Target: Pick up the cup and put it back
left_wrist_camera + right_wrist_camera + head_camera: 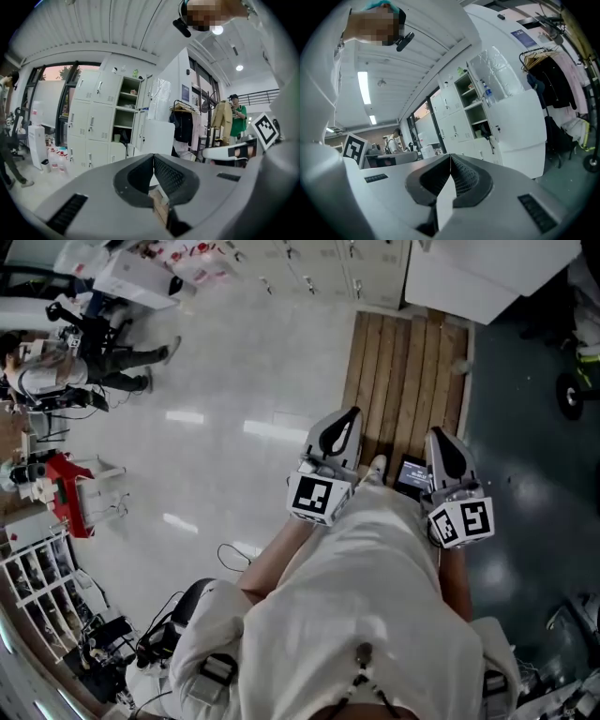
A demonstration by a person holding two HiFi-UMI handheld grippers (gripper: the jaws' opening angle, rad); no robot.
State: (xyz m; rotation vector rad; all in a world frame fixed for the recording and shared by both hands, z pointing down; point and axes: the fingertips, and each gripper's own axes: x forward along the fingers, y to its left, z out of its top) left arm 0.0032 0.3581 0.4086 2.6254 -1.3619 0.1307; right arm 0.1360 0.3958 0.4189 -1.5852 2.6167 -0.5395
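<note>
No cup shows in any view. In the head view my left gripper (348,415) and my right gripper (437,434) are held side by side in front of the person's white-clad body, above the near end of a wooden pallet (412,371). Both point forward and slightly up. In the left gripper view the left gripper (153,156) has its jaws pressed together with nothing between them. The right gripper (450,155) in its own view is shut the same way and holds nothing.
White lockers (93,122), one with its door open, stand ahead across a pale floor. A clothes rack (185,124) and a person in green (237,119) are to the right. A white cabinet (478,273) stands beyond the pallet. Another person (56,371) and cluttered shelves (42,568) are at the left.
</note>
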